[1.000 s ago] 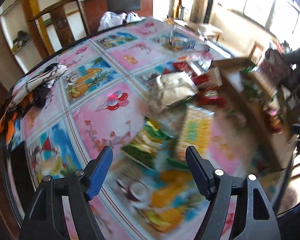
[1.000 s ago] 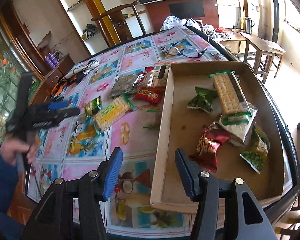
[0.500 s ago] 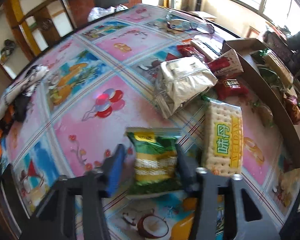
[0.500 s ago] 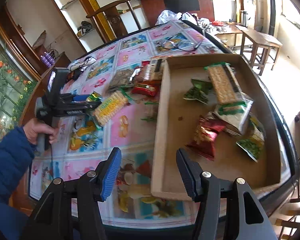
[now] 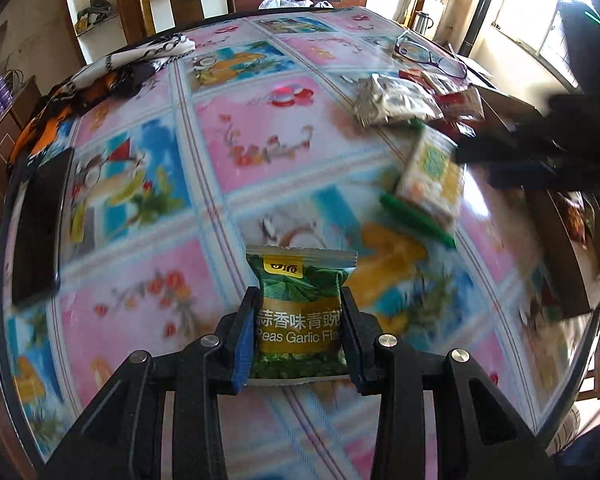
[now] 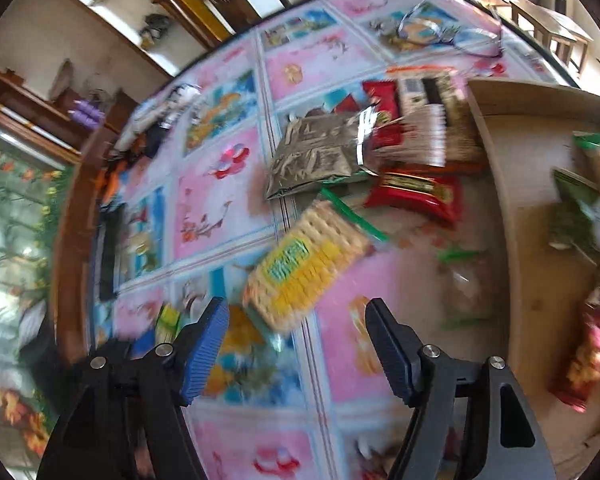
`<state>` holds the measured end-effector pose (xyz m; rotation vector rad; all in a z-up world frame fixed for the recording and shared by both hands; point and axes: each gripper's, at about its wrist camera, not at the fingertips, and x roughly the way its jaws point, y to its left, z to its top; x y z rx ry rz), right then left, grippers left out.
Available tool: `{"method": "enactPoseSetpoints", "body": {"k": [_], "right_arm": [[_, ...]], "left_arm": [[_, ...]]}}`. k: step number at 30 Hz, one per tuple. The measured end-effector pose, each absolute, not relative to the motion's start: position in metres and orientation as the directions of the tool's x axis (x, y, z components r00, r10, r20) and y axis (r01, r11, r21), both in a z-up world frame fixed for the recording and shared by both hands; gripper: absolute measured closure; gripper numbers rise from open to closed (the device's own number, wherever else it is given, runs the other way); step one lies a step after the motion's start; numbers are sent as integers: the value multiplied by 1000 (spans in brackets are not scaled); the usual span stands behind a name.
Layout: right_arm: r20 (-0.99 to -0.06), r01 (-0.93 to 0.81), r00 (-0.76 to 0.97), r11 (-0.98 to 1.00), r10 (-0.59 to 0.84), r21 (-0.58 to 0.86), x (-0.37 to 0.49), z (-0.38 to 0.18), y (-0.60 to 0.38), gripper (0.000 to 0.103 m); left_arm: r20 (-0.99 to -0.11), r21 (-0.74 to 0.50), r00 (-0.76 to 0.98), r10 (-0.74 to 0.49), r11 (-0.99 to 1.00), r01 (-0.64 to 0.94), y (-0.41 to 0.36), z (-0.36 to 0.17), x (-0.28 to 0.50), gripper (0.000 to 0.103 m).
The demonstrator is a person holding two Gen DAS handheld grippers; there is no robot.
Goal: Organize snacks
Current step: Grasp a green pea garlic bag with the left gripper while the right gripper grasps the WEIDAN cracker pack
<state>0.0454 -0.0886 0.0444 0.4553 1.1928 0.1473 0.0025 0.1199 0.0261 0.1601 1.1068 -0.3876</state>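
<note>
My left gripper (image 5: 299, 312) is shut on a green and yellow pack of garlic peas (image 5: 300, 312) and holds it above the patterned tablecloth. My right gripper (image 6: 296, 336) is open and empty, just short of a yellow cracker pack (image 6: 304, 264), which also shows in the left wrist view (image 5: 430, 176). A silver bag (image 6: 320, 152), red packs (image 6: 416, 192) and a striped pack (image 6: 424, 124) lie beyond it. The cardboard tray (image 6: 500, 184) at the right holds several snacks. The right gripper shows as a dark shape in the left wrist view (image 5: 540, 152).
A pair of glasses (image 5: 428, 54) lies at the far side of the table. A dark phone (image 5: 40, 220) and a patterned cloth (image 5: 112, 68) lie at the left edge. A small clear wrapper (image 6: 460, 280) lies beside the tray wall.
My left gripper closed on the pea pack and lifted it off the table. My right gripper swung left from the tray toward the cracker pack.
</note>
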Motion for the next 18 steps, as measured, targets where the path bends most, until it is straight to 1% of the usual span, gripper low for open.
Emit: {"method": "enactPoseSetpoints", "body": {"k": [3, 8, 9, 10, 12, 16, 18], "right_arm": [[-890, 181, 355, 913, 286, 366, 65, 35, -75, 28], [-951, 140, 283, 976, 123, 168, 94, 17, -47, 27], [-953, 118, 295, 987, 73, 112, 95, 17, -42, 31], [-955, 94, 294, 993, 43, 73, 94, 17, -38, 40], [-951, 65, 307, 996, 32, 54, 87, 19, -38, 53], [-943, 17, 325, 997, 69, 78, 63, 19, -49, 54], [-926, 25, 347, 986, 148, 167, 46, 22, -60, 54]], "left_arm": [[-894, -67, 390, -220, 927, 369, 125, 26, -5, 67], [-895, -64, 393, -211, 933, 355, 132, 26, -8, 67], [-895, -64, 394, -210, 934, 352, 133, 26, -8, 67], [-894, -64, 395, -210, 934, 351, 134, 27, -10, 67], [-893, -62, 399, -211, 933, 354, 132, 27, -10, 67], [-889, -73, 396, -229, 926, 371, 123, 29, -9, 67], [-886, -87, 393, -246, 921, 379, 117, 31, -10, 67]]}}
